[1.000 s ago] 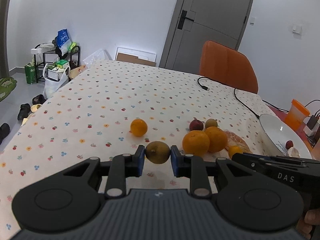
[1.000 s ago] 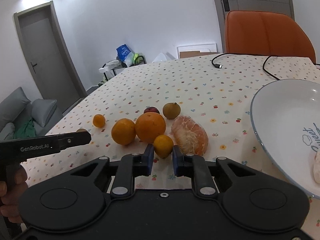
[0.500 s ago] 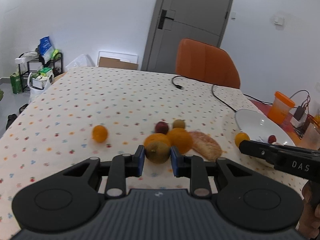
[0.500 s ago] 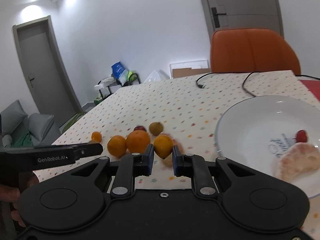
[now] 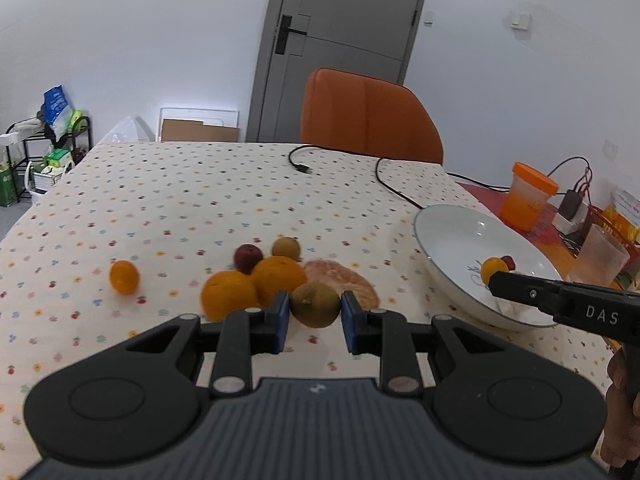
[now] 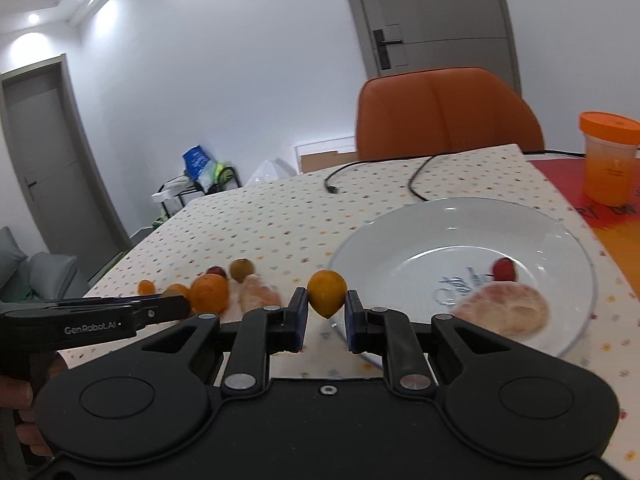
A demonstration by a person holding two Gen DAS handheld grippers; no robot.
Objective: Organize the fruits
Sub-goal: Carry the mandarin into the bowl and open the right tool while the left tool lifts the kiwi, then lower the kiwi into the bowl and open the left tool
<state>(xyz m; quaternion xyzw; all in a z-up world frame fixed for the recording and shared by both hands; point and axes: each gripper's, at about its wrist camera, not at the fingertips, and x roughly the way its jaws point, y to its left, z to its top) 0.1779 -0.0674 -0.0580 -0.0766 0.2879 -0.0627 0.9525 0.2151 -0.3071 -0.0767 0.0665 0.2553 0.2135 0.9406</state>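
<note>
My left gripper (image 5: 314, 316) is shut on a brown-green round fruit (image 5: 314, 305), lifted above the dotted tablecloth (image 5: 200, 208). My right gripper (image 6: 327, 312) is shut on a small yellow-orange fruit (image 6: 326, 293) at the near-left rim of the white plate (image 6: 440, 236); from the left wrist view that fruit (image 5: 494, 269) hangs over the plate (image 5: 452, 236). On the plate lie a peeled pinkish fruit (image 6: 504, 309) and a small red fruit (image 6: 505, 269). On the cloth rest two oranges (image 5: 256, 286), a peeled fruit (image 5: 340, 280), a red fruit (image 5: 248, 256), a brownish fruit (image 5: 285, 247) and a small orange fruit (image 5: 124, 277).
A black cable (image 5: 384, 180) trails over the far side of the table. An orange chair (image 5: 372, 120) stands behind it. An orange-lidded cup (image 5: 528, 196), a clear cup (image 5: 600, 256) and a charger sit right of the plate. A shelf rack (image 5: 44, 152) stands off the table's left side.
Both grippers have carried their fruits to the right, away from the pile and toward the plate. The right one's fruit now hangs at the plate's rim. Both grips are unchanged.
</note>
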